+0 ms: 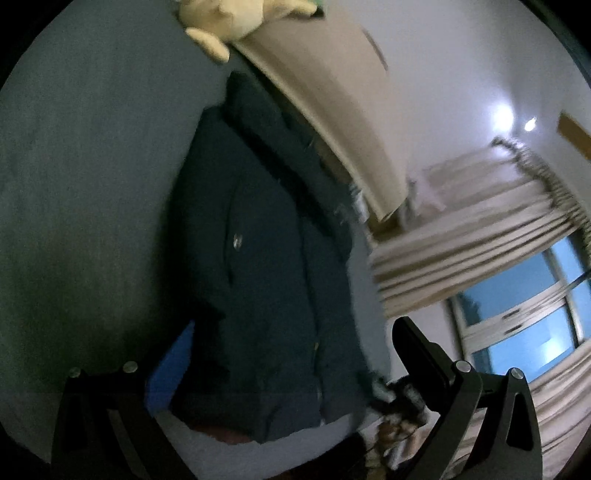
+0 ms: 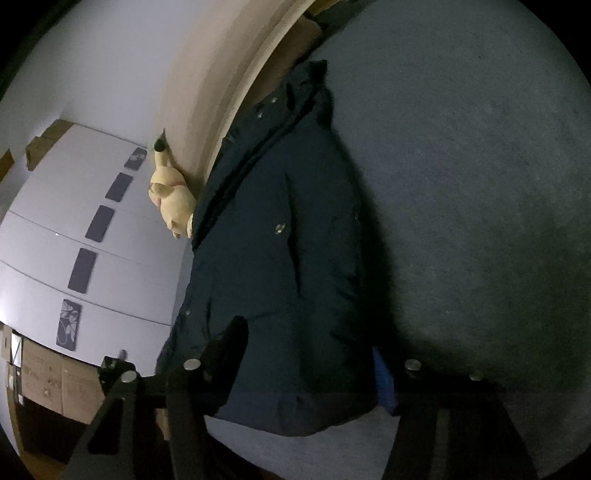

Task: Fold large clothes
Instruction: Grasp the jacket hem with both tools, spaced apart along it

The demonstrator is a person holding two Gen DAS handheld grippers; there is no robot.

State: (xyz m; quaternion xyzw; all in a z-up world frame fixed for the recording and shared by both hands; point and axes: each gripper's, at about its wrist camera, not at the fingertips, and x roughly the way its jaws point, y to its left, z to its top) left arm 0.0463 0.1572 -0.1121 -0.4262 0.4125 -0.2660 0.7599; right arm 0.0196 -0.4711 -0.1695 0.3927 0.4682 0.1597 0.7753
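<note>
A dark navy padded jacket (image 1: 258, 240) (image 2: 280, 240) lies lengthwise on the grey bed cover (image 1: 74, 184) (image 2: 480, 184), its collar towards the headboard and its hem nearest me. My left gripper (image 1: 291, 343) stands open around the hem. Its blue-padded finger (image 1: 177, 354) is at one edge, and the other finger (image 1: 417, 350) stands clear of the cloth. My right gripper (image 2: 308, 347) is rolled on its side. Its dark finger (image 2: 225, 350) lies over the hem and its blue pad (image 2: 384, 373) sits against the far edge, shut on the jacket.
A yellow plush toy (image 1: 221, 22) (image 2: 171, 199) rests against the beige headboard (image 1: 314, 92) (image 2: 229, 74). Curtains (image 1: 480, 240) and a window (image 1: 535, 314) are beyond the bed on one side. A white wardrobe (image 2: 55, 221) and cardboard boxes (image 2: 55, 380) are on the other.
</note>
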